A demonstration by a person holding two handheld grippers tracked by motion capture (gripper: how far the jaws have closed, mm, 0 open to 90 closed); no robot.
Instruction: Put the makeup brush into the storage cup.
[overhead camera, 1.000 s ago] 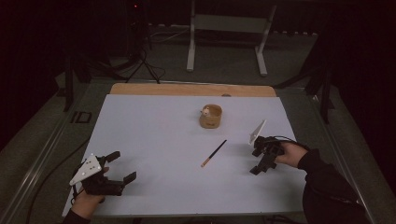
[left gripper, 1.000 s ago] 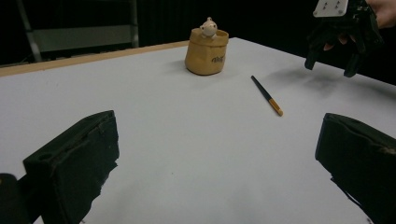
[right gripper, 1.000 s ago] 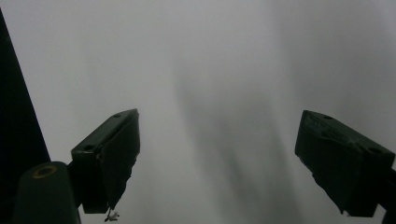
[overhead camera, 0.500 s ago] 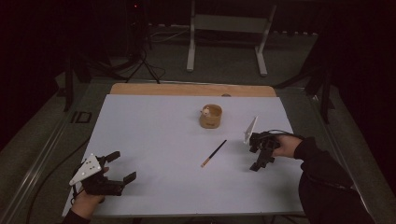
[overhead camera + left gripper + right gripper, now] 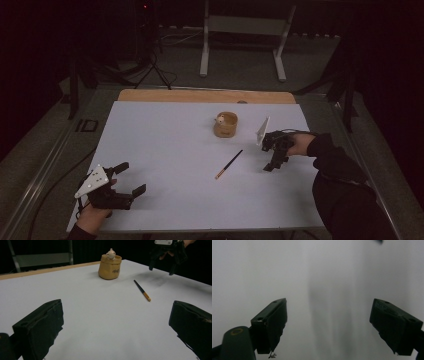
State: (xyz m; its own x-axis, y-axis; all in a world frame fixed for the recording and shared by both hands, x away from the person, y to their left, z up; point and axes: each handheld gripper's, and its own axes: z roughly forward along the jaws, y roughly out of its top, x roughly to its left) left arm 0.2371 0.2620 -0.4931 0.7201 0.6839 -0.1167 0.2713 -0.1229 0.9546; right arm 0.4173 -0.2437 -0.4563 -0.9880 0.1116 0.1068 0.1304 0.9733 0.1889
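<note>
A thin dark brush with an orange tip (image 5: 229,164) lies on the white table (image 5: 165,150) near its middle; it also appears in the left gripper view (image 5: 142,290). Behind it stands a tan pouch-shaped cup (image 5: 225,125) (image 5: 110,266) with a small pale figure peeking out. My right gripper (image 5: 274,164) hovers just right of the brush, jaws tilted down at the table, open and empty (image 5: 332,325). My left gripper (image 5: 131,177) rests near the front left corner, open with nothing between its jaws (image 5: 115,335). The right gripper (image 5: 165,257) shows far off at top right.
A wooden strip (image 5: 205,96) runs along the table's far edge. A metal stand (image 5: 240,30) and cables sit on the dark floor beyond. A dark sleeve (image 5: 340,170) reaches in from the right.
My right gripper has shifted left toward the brush and tipped its jaws further down. The left gripper, the brush and the cup have stayed where they were.
</note>
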